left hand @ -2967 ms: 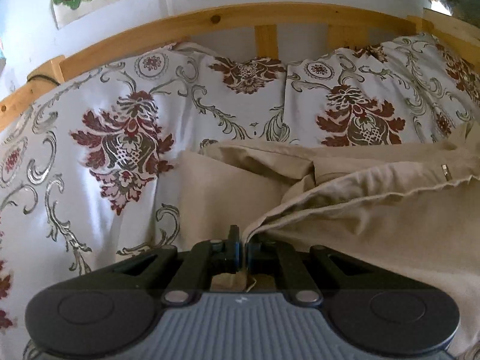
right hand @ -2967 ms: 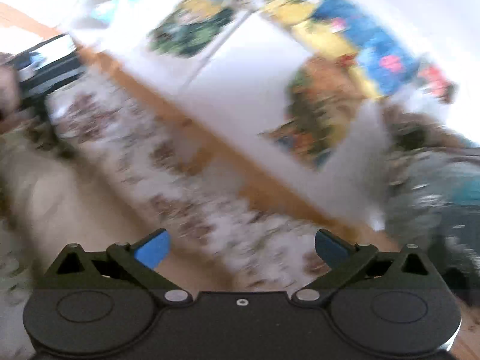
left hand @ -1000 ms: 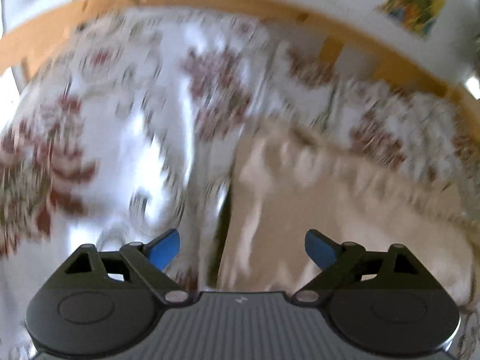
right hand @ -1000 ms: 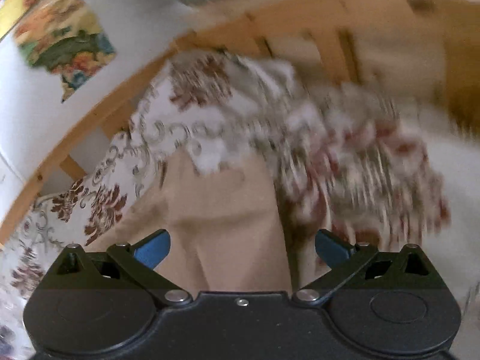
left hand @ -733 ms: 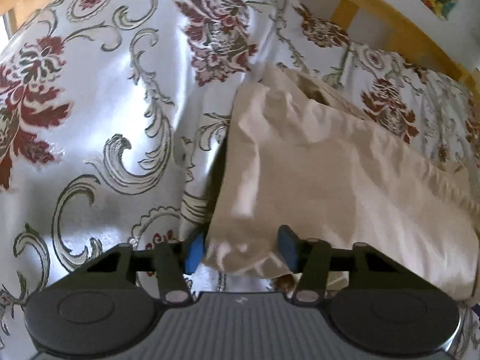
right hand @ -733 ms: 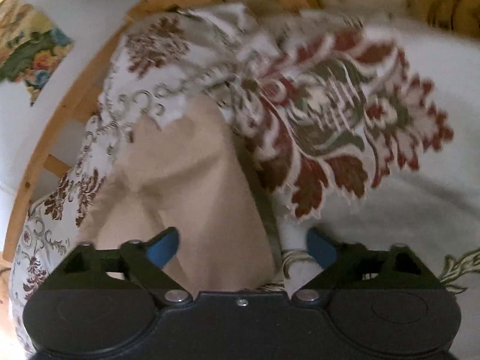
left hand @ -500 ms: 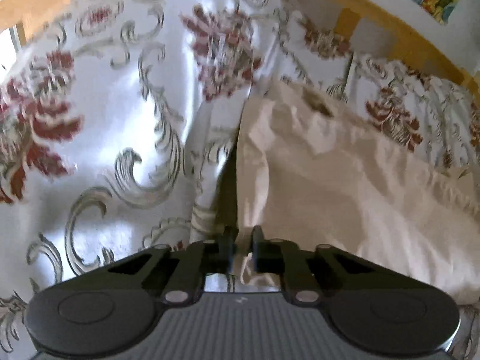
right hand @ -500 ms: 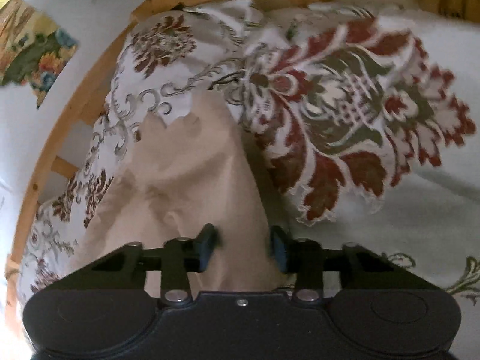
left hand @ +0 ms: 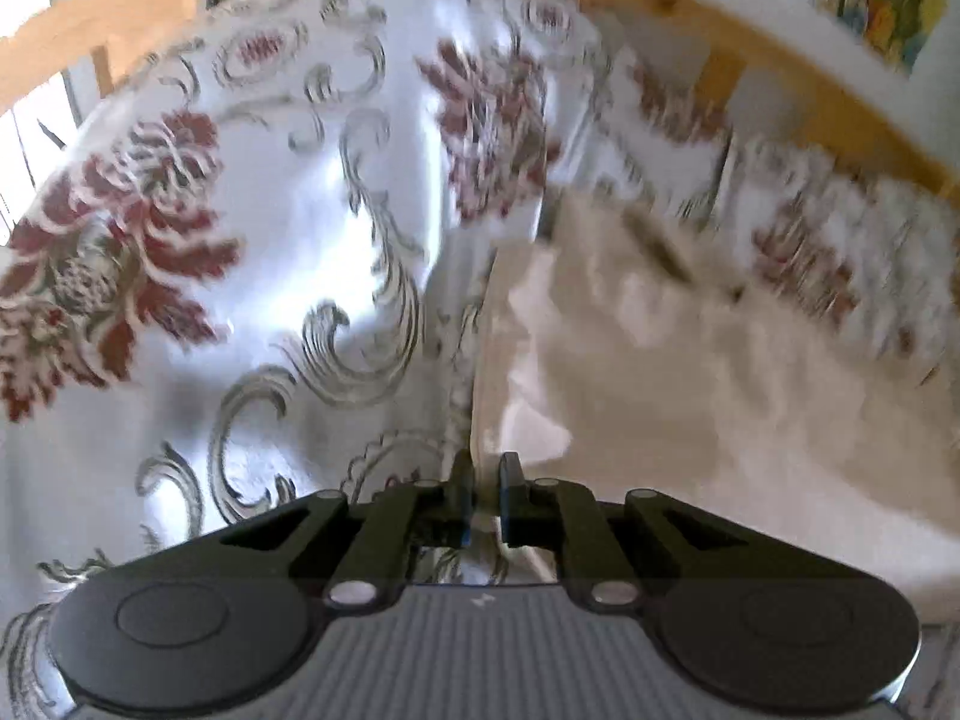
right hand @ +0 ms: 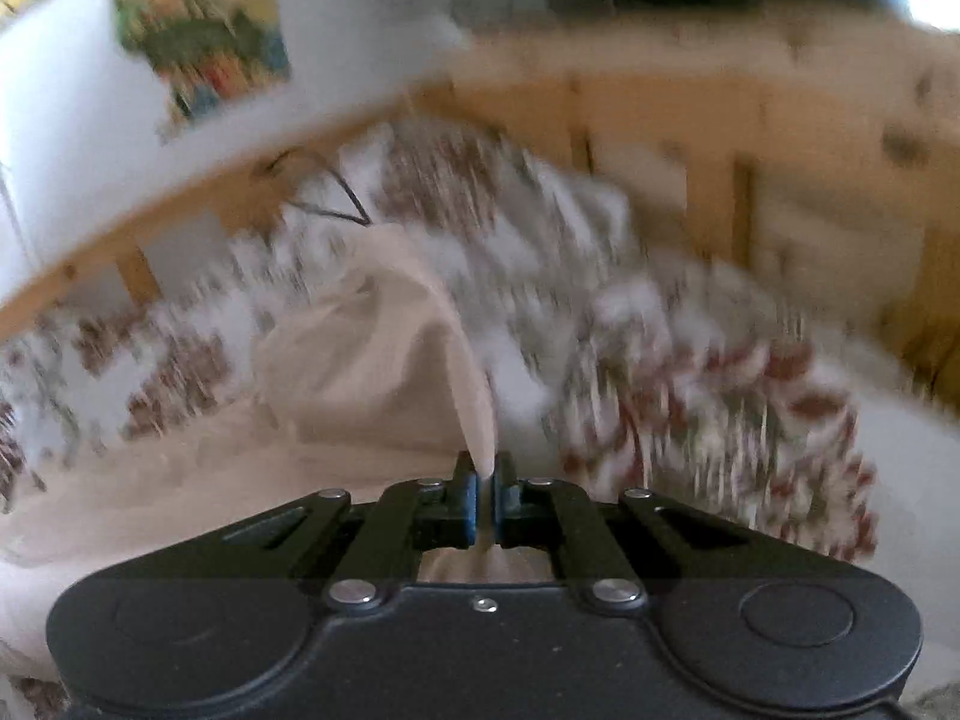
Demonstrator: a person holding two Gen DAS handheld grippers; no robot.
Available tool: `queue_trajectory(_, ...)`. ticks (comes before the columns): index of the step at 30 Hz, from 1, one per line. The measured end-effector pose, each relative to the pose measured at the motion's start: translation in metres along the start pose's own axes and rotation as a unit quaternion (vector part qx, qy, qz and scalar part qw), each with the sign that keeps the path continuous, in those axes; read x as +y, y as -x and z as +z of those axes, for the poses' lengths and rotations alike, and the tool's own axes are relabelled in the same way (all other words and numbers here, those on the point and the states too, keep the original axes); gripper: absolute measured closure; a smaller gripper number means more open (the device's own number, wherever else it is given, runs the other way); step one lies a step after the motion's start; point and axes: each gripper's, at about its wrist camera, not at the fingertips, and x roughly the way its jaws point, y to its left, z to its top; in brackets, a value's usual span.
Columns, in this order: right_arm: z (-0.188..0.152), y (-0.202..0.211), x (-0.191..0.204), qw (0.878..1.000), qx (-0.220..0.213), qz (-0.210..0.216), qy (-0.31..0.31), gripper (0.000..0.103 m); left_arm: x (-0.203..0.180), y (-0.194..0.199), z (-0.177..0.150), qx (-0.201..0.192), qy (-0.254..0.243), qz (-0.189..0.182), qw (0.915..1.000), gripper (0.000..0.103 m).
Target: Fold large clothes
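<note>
The left tool [left hand: 485, 480], jaws easing apart, pinches the soft beige garment [left hand: 690, 372] at its left edge on the glossy floral bedspread [left hand: 270, 240]. The right tool [right hand: 485, 483] is clenched on a thin fold of it, beside the pine bed frame [right hand: 810, 120]

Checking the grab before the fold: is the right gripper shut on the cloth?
Shut on it. The right gripper has beige cloth pinched between its pads, rising taut from them.

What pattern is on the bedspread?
White bedspread with dark red flowers and grey-green scrolls, clearest in the left wrist view.
</note>
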Motion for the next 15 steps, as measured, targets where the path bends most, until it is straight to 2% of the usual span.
queue_trajectory(2, -0.003, -0.02, -0.005, 0.999, 0.043, -0.018, -0.018, 0.094, -0.007, -0.003, -0.002, -0.009, -0.011, 0.013, 0.9998, 0.085)
queue_trajectory(4, -0.004, -0.027, -0.011, 0.997, 0.053, -0.022, -0.042, 0.086, -0.013, 0.002, -0.003, -0.026, -0.012, 0.022, 0.9994, 0.068)
queue_trajectory(5, -0.004, -0.026, -0.011, 0.998, 0.049, -0.024, -0.042, 0.083, -0.014, 0.004, -0.003, -0.034, -0.012, 0.02, 0.9991, 0.047)
queue_trajectory(6, -0.003, -0.024, -0.009, 0.998, 0.039, -0.028, -0.037, 0.08, -0.015, 0.009, -0.004, -0.047, -0.01, 0.021, 0.9986, 0.033)
queue_trajectory(8, -0.001, -0.017, -0.005, 0.999, 0.012, -0.03, -0.021, 0.059, -0.018, 0.016, -0.004, -0.07, -0.013, 0.03, 0.997, 0.028)
queue_trajectory(9, 0.0, -0.014, -0.001, 0.999, -0.002, -0.031, -0.012, 0.038, -0.021, 0.019, -0.003, -0.076, -0.019, 0.035, 0.9963, 0.027)
queue_trajectory(10, 0.001, -0.012, 0.002, 0.999, -0.012, -0.032, -0.002, 0.021, -0.023, 0.021, 0.0, -0.082, -0.021, 0.035, 0.9958, 0.021)
queue_trajectory(11, -0.001, -0.011, 0.007, 0.999, -0.024, -0.03, 0.011, 0.016, -0.026, 0.023, 0.0, -0.093, -0.018, 0.031, 0.995, 0.014)
queue_trajectory(12, -0.002, -0.011, 0.012, 0.999, -0.033, -0.027, 0.024, 0.014, -0.028, 0.027, 0.0, -0.105, -0.011, 0.027, 0.994, 0.011)
queue_trajectory(14, -0.006, -0.011, 0.028, 0.996, -0.055, -0.013, 0.063, 0.008, -0.039, 0.028, 0.0, -0.129, -0.013, 0.01, 0.9915, 0.011)
queue_trajectory(15, -0.009, -0.01, 0.034, 0.995, -0.065, -0.006, 0.081, 0.001, -0.045, 0.025, 0.001, -0.135, -0.023, -0.001, 0.9906, 0.011)
